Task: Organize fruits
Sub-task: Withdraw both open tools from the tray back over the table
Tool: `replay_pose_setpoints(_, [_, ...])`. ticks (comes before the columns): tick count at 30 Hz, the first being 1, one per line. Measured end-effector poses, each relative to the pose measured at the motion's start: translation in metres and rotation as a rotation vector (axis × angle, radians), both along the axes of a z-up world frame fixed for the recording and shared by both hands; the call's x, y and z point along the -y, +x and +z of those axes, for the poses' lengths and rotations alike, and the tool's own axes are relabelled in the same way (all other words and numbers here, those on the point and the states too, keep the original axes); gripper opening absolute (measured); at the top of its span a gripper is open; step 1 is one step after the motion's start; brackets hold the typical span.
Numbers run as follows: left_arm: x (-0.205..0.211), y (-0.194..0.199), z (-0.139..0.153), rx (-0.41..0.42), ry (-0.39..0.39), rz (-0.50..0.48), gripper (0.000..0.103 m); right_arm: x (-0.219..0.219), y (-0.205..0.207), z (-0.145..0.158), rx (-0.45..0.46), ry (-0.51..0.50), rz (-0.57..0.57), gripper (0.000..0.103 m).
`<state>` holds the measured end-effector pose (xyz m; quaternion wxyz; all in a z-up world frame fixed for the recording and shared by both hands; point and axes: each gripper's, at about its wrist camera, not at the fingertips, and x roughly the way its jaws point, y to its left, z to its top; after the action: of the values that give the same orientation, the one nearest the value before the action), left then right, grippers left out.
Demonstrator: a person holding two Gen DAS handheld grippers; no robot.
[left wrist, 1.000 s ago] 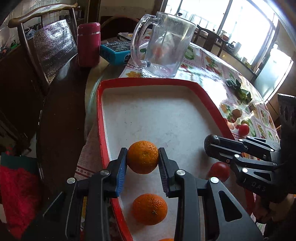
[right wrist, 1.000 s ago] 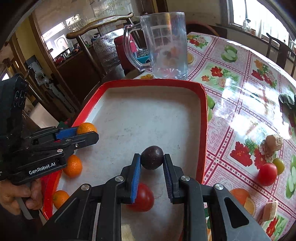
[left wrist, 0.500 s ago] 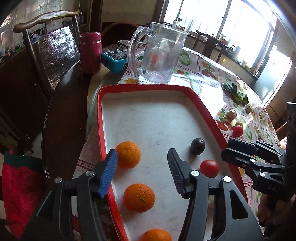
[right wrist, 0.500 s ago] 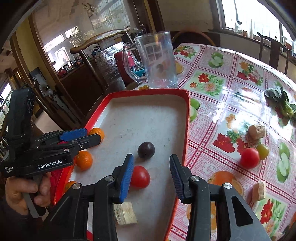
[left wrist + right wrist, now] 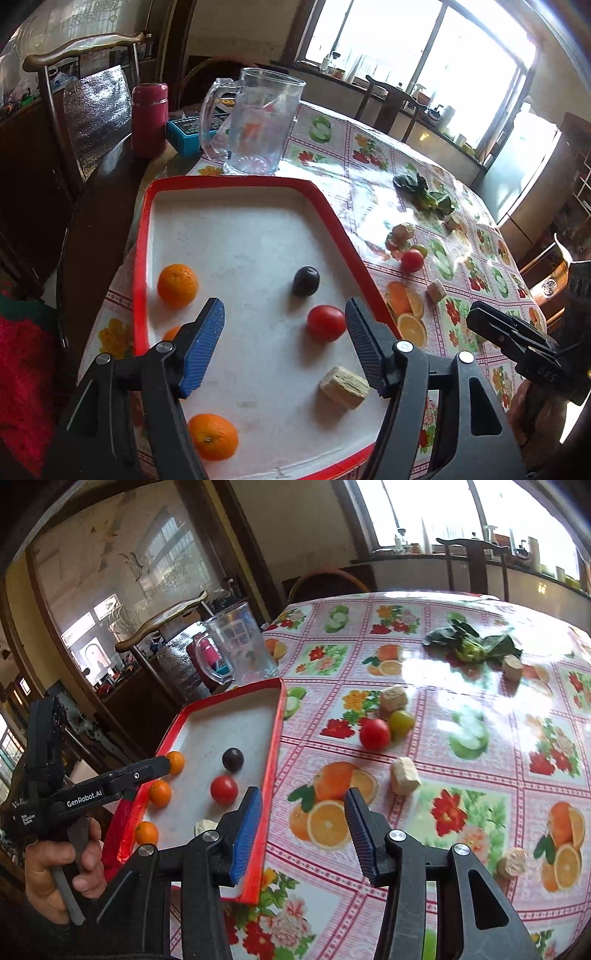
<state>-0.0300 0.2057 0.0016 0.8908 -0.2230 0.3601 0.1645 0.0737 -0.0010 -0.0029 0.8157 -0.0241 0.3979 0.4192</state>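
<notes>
On my far left a red flask (image 5: pixel 149 118) stands by a glass jug (image 5: pixel 258 123), both beyond the red-rimmed tray (image 5: pixel 142 236). My left gripper (image 5: pixel 284 343) hangs over the near end of the tray, its fingers spread wide and holding nothing. Along the tray's left side lie three oranges: one far (image 5: pixel 177 285), one mostly hidden behind my blue pad (image 5: pixel 170 333), one near (image 5: pixel 213 436). Further right in the tray sit a dark plum (image 5: pixel 305 281), a red tomato (image 5: pixel 326 323) just nearer than it, and a tan block (image 5: pixel 344 387) close to my right-hand finger. My right gripper (image 5: pixel 301 830) hovers over the tablecloth (image 5: pixel 480 686) just right of the tray's rim, fingers also wide and empty. Out on the cloth beyond it lie another tomato (image 5: pixel 374 733) touching a green fruit (image 5: pixel 401 720), a second tan block (image 5: pixel 405 776) nearer me, and leafy greens (image 5: pixel 472 644) far off.
</notes>
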Motion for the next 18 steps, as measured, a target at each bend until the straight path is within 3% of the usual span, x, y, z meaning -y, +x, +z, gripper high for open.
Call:
replay_pose_setpoints(9, [0.047,0.017,-0.002,-0.016,-0.012,-0.086,0.068,0.073,0.001,-0.014,-0.032,-0.012,-0.121,0.052])
replay_pose_setpoints(12, [0.059,0.019,-0.001,-0.016,-0.014,-0.102,0.072,0.089,0.000,-0.017,-0.033,-0.013,-0.144,0.052])
replay_pose_setpoints(18, [0.081,0.026,0.002,-0.013,-0.008,-0.152,0.073,0.109,-0.004,-0.024,-0.028,-0.027,-0.178,0.052])
